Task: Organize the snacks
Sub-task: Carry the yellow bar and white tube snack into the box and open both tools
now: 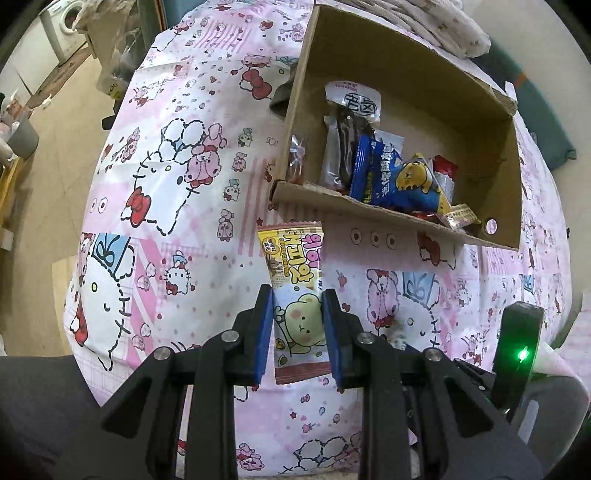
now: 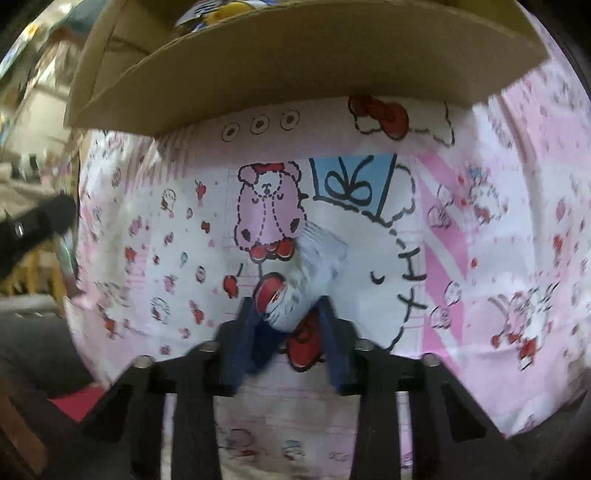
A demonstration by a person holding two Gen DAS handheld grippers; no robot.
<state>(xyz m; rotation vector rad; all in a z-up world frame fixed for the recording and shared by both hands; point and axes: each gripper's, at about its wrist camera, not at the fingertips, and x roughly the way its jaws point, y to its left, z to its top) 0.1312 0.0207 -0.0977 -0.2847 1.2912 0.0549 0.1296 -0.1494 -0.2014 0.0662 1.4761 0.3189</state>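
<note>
My left gripper (image 1: pixel 298 300) is shut on a long wafer snack packet (image 1: pixel 295 273) with a green bear and Korean lettering, held over the pink cartoon cloth just in front of the cardboard box (image 1: pixel 373 216). The box holds several snacks, among them a blue packet (image 1: pixel 376 173) and a dark packet with a white label (image 1: pixel 351 110). In the right wrist view my right gripper (image 2: pixel 286 308) is shut on a small white and red wrapped snack (image 2: pixel 299 280), held above the cloth below the box's front wall (image 2: pixel 295 74). That view is blurred.
The pink and white cartoon cloth (image 1: pixel 177 206) covers the table. The table's left edge drops to a wooden floor (image 1: pixel 48 199) with a washing machine (image 1: pixel 62 26) far back. The right gripper's body with a green light (image 1: pixel 517 347) shows at the lower right of the left wrist view.
</note>
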